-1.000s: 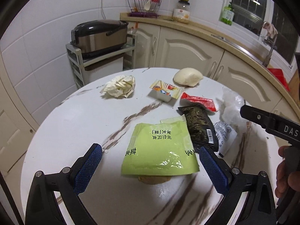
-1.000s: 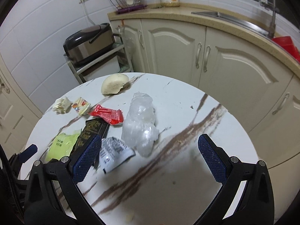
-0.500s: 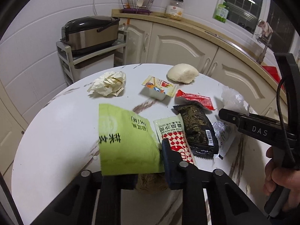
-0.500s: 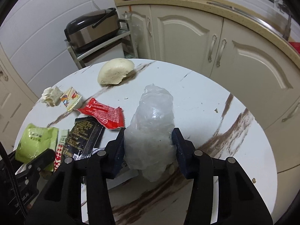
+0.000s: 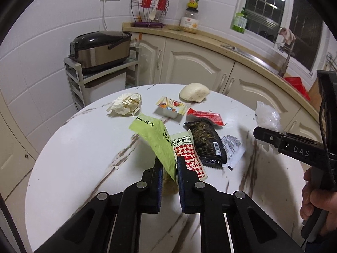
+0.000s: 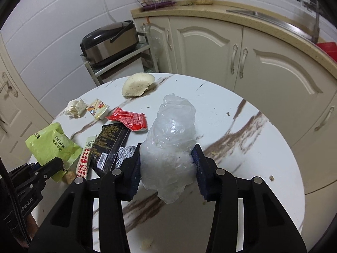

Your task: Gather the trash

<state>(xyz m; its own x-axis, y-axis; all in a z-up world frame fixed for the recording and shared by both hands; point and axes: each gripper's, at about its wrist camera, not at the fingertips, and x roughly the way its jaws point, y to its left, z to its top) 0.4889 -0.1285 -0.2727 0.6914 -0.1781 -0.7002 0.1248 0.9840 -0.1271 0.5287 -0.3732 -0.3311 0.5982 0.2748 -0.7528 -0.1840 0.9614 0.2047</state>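
Right wrist: crumpled translucent plastic bag [image 6: 170, 143]

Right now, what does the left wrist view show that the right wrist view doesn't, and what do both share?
Only the left wrist view: the window, and the left claw end-on, shut on the green packet, whose free end stands up off the table.

Only the right wrist view: the right claw shut on the clear plastic bag, and crumbs on the right half of the table.

Both: the bun, crumpled paper, red wrapper, black wrapper and rice cooker.
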